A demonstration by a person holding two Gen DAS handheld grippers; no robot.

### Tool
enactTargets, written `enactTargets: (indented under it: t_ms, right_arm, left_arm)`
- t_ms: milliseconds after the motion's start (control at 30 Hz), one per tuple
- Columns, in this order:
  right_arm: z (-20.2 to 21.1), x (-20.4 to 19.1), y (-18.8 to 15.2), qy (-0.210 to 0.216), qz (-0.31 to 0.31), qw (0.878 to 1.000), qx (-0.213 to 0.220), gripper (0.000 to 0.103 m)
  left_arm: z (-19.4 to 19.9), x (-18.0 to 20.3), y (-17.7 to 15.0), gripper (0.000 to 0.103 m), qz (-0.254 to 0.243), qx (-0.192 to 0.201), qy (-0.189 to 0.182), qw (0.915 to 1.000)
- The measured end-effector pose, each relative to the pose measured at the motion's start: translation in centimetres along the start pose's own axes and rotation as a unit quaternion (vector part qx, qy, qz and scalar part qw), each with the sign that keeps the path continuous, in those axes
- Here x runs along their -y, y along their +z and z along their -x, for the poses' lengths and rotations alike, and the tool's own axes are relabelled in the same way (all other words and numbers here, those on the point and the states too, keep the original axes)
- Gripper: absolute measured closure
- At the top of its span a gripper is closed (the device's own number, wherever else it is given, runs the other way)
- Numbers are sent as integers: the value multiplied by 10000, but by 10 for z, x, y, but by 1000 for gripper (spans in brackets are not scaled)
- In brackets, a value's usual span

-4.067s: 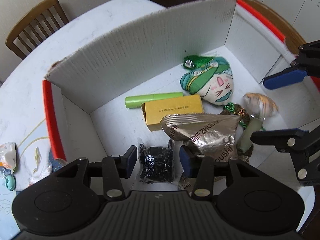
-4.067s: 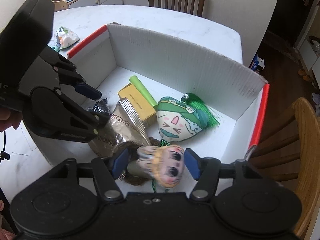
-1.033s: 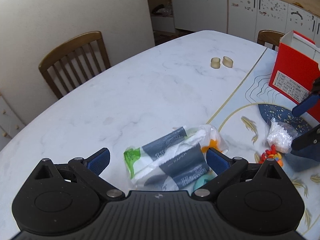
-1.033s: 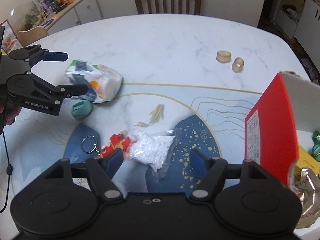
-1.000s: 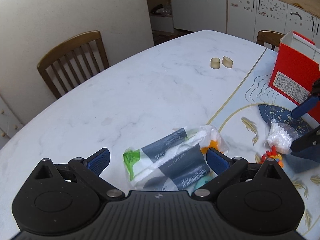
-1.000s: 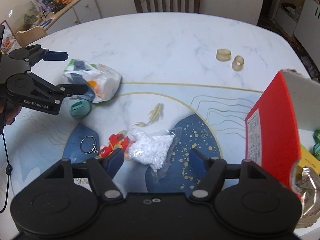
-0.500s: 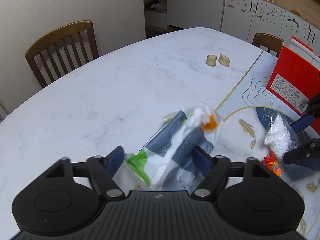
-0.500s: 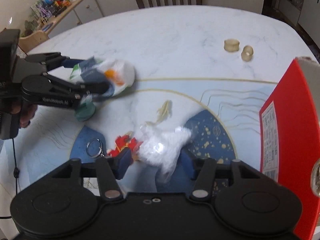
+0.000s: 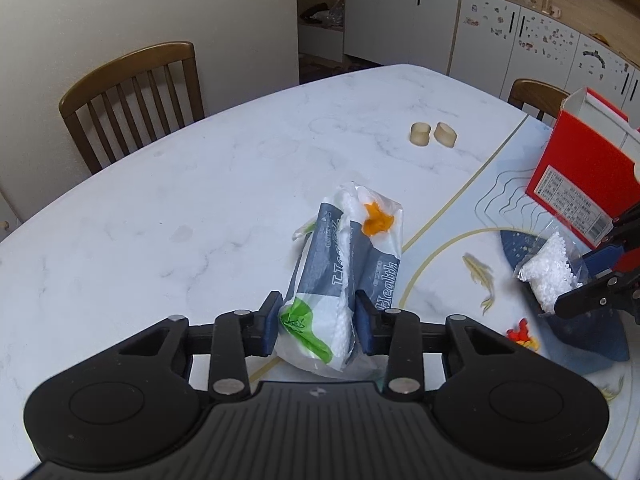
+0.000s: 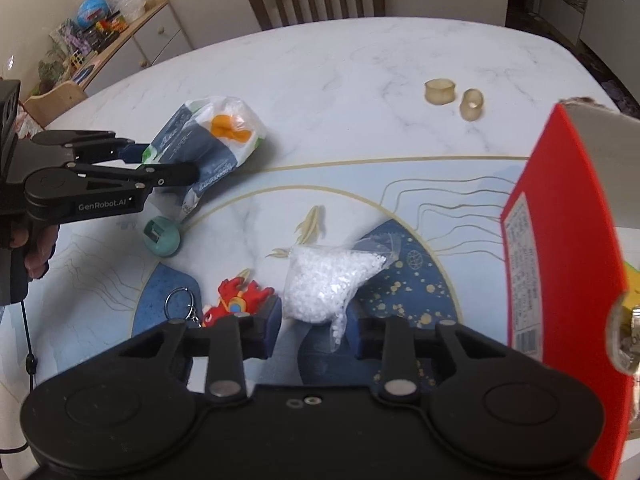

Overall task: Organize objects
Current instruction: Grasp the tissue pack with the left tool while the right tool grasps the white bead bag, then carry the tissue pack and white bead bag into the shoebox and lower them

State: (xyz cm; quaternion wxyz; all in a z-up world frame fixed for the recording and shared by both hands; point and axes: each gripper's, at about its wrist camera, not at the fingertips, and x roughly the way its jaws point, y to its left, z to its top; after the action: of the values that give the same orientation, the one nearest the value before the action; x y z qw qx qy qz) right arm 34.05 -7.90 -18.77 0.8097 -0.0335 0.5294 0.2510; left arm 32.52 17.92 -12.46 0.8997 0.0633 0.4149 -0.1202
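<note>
My left gripper (image 9: 318,322) is shut on a white, grey and green tissue pack (image 9: 344,276) and holds it tilted, lifted off the table; the pack also shows in the right wrist view (image 10: 208,144). My right gripper (image 10: 316,330) is shut on a clear bag of white pellets (image 10: 326,284), raised a little above the blue mat; the bag also shows in the left wrist view (image 9: 550,270). The red and white cardboard box (image 10: 560,264) stands at the right, with items partly hidden inside.
On the table lie a teal round case (image 10: 162,236), a red toy keychain with a ring (image 10: 236,298) and two small beige cups (image 10: 454,96). Wooden chairs (image 9: 132,96) stand at the far table edge. A low cabinet (image 10: 116,40) stands beyond the table.
Both grippers left the box and moved over the table. My left gripper closed on the tissue pack and lifted it. My right gripper closed on the pellet bag and raised it.
</note>
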Motion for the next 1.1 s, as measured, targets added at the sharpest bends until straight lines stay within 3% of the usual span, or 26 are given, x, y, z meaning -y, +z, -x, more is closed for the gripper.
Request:
enactTargets:
  t_ms: [533, 1100]
  right_arm:
    - [86, 4, -2, 276, -26, 9970, 721, 72]
    - [168, 54, -28, 307, -6, 9936, 1087, 71]
  left_arm:
    - [80, 44, 29, 66, 556, 283, 14, 9981]
    - [148, 150, 47, 66, 892, 622, -67, 9940]
